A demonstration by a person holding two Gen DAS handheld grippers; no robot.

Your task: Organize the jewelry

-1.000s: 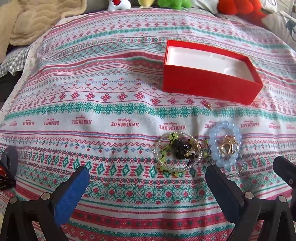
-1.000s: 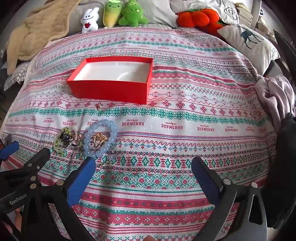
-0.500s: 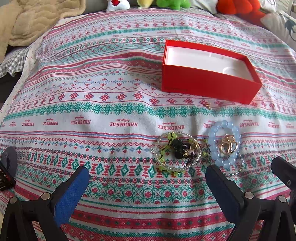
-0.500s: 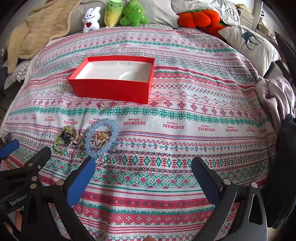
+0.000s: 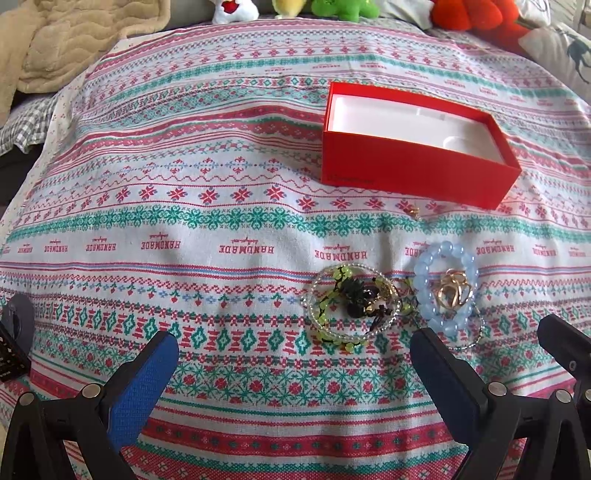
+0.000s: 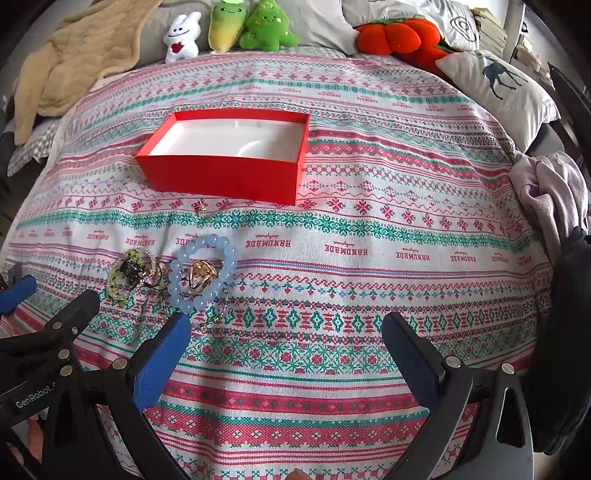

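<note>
Left gripper (image 5: 293, 363): jaws spread wide, nothing between them, hovering over the patterned bedspread (image 5: 184, 177). Right gripper (image 6: 286, 352): likewise released and empty.

Jewelry lies in a loose pile on the bedspread, in front of the red box (image 5: 413, 166) and apart from it. The blue bead bracelet (image 5: 445, 288) encircles a cluster of gold rings (image 5: 452, 291); just beside it sits a clear bead bracelet (image 5: 354, 306) tangled with green beads and a dark piece. A small gold item (image 5: 414, 212) lies alone between pile and box.

The box is open, its white lining bare.

The right wrist view alone shows the whole headboard row: white plush (image 6: 183, 37), two green plush toys (image 6: 253, 26), orange plush (image 6: 397, 35), deer-print pillow (image 6: 496, 83) and crumpled lilac cloth (image 6: 550, 188). The left wrist view crops these at the top edge.

The dark piece in the tangle cannot be identified. A thin chain (image 5: 476, 338) beneath the blue bracelet is partly hidden by the left gripper's finger.
</note>
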